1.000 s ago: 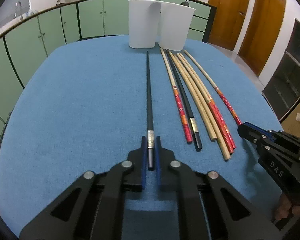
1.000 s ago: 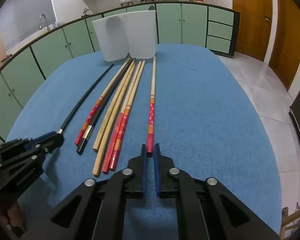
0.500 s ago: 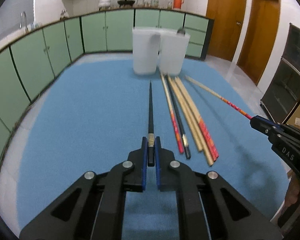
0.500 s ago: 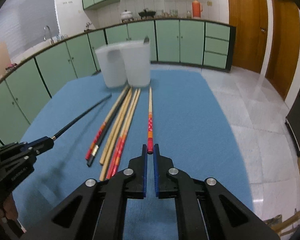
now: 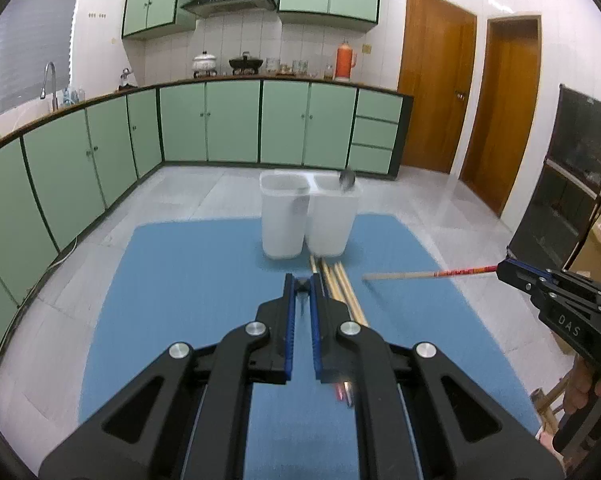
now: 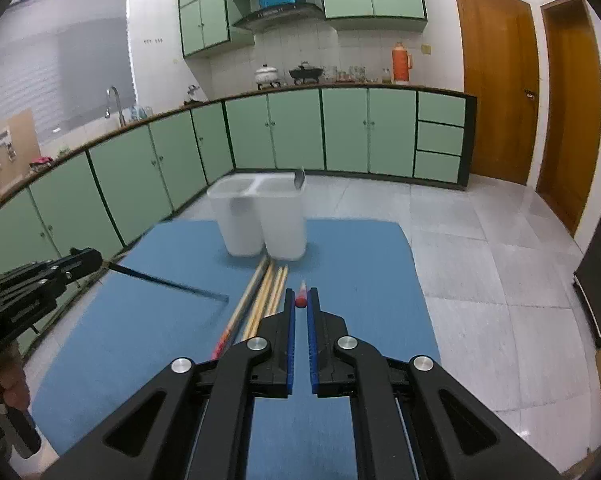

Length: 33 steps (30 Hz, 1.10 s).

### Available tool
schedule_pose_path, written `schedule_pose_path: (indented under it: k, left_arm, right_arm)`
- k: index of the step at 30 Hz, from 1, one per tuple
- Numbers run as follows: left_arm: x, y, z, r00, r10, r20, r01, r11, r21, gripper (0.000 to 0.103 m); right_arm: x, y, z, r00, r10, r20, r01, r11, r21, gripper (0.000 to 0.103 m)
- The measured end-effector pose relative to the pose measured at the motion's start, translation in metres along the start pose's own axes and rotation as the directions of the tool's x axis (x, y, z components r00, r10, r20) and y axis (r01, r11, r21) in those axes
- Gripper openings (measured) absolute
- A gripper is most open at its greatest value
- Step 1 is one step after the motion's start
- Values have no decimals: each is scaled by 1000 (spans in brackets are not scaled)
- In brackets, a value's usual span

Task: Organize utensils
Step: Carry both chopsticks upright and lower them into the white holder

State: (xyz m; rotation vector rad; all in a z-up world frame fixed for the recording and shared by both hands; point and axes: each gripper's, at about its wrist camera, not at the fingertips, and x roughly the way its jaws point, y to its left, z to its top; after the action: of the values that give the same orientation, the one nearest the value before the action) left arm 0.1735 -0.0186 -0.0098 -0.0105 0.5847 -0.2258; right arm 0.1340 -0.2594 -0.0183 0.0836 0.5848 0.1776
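Observation:
My left gripper (image 5: pixel 301 282) is shut on the thick end of a black chopstick (image 6: pixel 168 282), which hangs lifted above the blue table (image 5: pixel 180 280) and points toward its middle. In my right gripper (image 6: pixel 300 296), also shut, sits the red end of a red-and-wood chopstick (image 5: pixel 420 275), raised off the table too. Several other chopsticks (image 6: pixel 264 292) lie side by side on the table between the two held ones. At the far edge stand two white containers (image 5: pixel 282 220) (image 5: pixel 332 216) close together. A grey spoon (image 5: pixel 346 179) sticks out of the right one.
The table is small, with tiled floor all around it. Green cabinets (image 5: pixel 228 124) line the far wall and the left side. Wooden doors (image 5: pixel 432 80) are at the right. A person's hand (image 5: pixel 588 392) holds the right gripper's handle.
Both grippers have risen well above the table, each lifting its chopstick off the cloth. The views have tilted up, so the kitchen now shows behind the containers.

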Motion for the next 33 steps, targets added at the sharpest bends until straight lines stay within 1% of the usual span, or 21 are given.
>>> schedule_pose_path:
  k: [4, 10, 17, 22, 28, 33]
  left_arm:
    - [1, -3, 21, 1000, -13, 27, 13, 1000, 8, 6]
    - [6, -4, 40, 998, -27, 54, 27, 1000, -1, 6]
    - [7, -1, 61, 995, -27, 96, 27, 1000, -1, 6]
    - [6, 1, 81, 989, -19, 147, 20, 1000, -2, 6]
    - [4, 2, 117, 972, -9, 233, 15, 1000, -23, 6]
    - [9, -1, 150, 949, 4, 315, 8, 999, -36, 6]
  right_arm:
    - [-2, -2, 21, 999, 41, 14, -41, 999, 10, 5]
    - [-5, -1, 52, 997, 74, 37, -73, 997, -14, 5]
    - [-5, 1, 76, 993, 95, 70, -92, 995, -46, 5]
    - [-5, 2, 98, 988, 105, 116, -100, 994, -49, 5]
    - [-2, 1, 139, 974, 123, 193, -118, 992, -37, 5]
    - [4, 3, 173, 961, 126, 244, -119, 992, -43, 5]
